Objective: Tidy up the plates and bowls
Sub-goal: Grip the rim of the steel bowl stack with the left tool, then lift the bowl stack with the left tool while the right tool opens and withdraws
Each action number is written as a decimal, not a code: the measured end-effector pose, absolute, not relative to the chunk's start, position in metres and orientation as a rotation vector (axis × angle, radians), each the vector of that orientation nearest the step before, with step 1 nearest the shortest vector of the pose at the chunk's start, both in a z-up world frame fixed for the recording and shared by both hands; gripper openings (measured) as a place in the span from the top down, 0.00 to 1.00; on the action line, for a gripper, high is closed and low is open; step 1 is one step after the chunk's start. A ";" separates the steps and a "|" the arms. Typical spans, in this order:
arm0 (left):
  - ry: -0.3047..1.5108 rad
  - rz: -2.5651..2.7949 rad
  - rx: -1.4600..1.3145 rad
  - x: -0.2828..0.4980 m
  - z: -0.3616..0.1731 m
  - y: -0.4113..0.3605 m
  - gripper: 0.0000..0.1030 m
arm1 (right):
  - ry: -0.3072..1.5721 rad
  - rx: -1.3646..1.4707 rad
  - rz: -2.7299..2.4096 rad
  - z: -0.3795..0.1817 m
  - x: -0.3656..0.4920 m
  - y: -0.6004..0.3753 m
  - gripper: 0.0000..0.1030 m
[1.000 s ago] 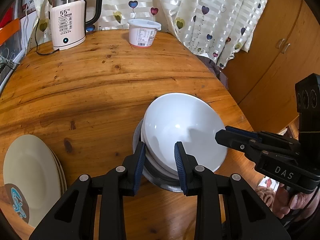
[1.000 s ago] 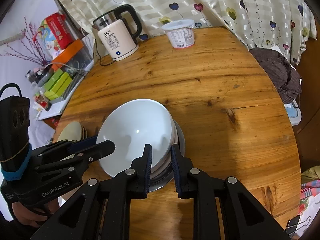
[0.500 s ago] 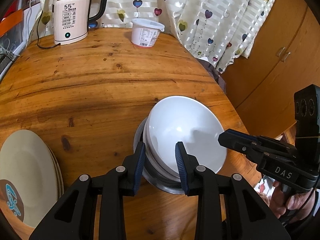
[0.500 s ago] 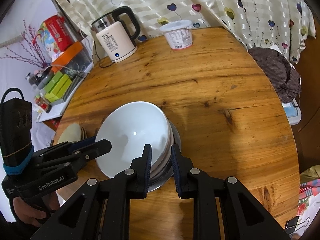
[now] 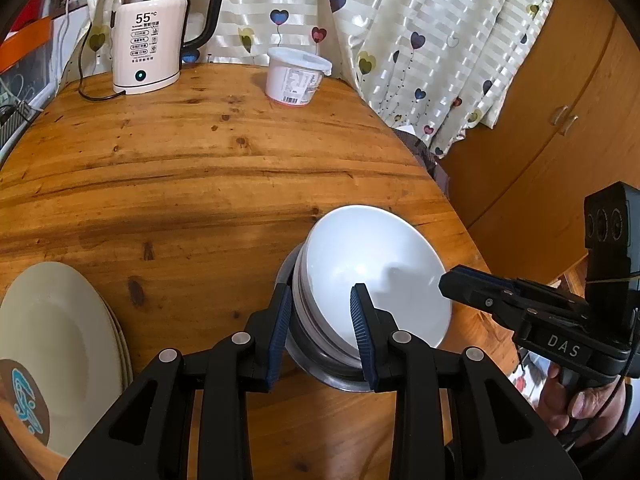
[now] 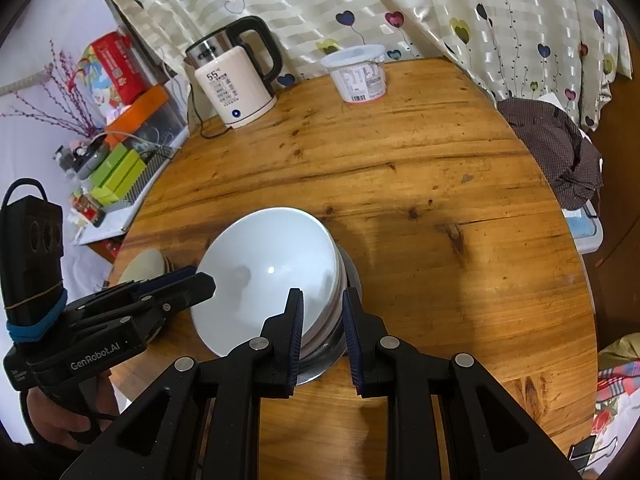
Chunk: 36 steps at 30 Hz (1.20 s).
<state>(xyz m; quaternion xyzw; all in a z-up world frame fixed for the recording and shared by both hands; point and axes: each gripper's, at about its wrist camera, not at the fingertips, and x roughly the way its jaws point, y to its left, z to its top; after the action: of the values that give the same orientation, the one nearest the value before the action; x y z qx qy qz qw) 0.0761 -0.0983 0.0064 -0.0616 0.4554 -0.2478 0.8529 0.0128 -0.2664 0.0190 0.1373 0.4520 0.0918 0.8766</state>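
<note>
A stack of white bowls (image 5: pixel 372 264) (image 6: pixel 264 280) sits nested in a steel bowl (image 5: pixel 332 374) (image 6: pixel 320 368) near the table's front edge. My left gripper (image 5: pixel 320 312) straddles the stack's near rim, one pad outside and one inside the top bowl, shut on it. From the opposite side my right gripper (image 6: pixel 322 316) clamps the rim the same way. Each gripper shows in the other's view: the right gripper (image 5: pixel 472 288) and the left gripper (image 6: pixel 200 280). A pile of cream plates (image 5: pixel 52 340) (image 6: pixel 144 264) lies at the table's left edge.
On the round wooden table (image 5: pixel 200 184) an electric kettle (image 5: pixel 148 40) with its cord and a white lidded tub (image 5: pixel 296 80) stand at the far side. A wooden cabinet (image 5: pixel 560 120) is to the right, dark cloth (image 6: pixel 560 152) beside the table, a cluttered shelf (image 6: pixel 112 160) to the left.
The left wrist view has tilted a touch. The bowls and both grippers keep their places.
</note>
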 end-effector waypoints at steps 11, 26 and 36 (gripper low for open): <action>0.924 -0.505 -0.147 0.072 0.012 -0.086 0.69 | 0.923 0.294 0.182 0.026 0.007 -0.277 0.79; 0.911 -0.467 -0.162 0.060 0.011 -0.071 0.69 | 0.887 0.308 0.191 0.028 -0.008 -0.290 0.58; 0.932 -0.449 -0.174 0.051 -0.002 -0.062 0.69 | 0.905 0.311 0.202 0.020 -0.018 -0.291 0.56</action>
<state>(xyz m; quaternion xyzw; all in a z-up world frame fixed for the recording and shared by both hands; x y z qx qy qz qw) 0.0513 -0.0624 -0.0022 -0.0832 0.4449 -0.2145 0.8655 -0.0178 -0.2914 0.0195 0.1496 0.4347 0.0969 0.8828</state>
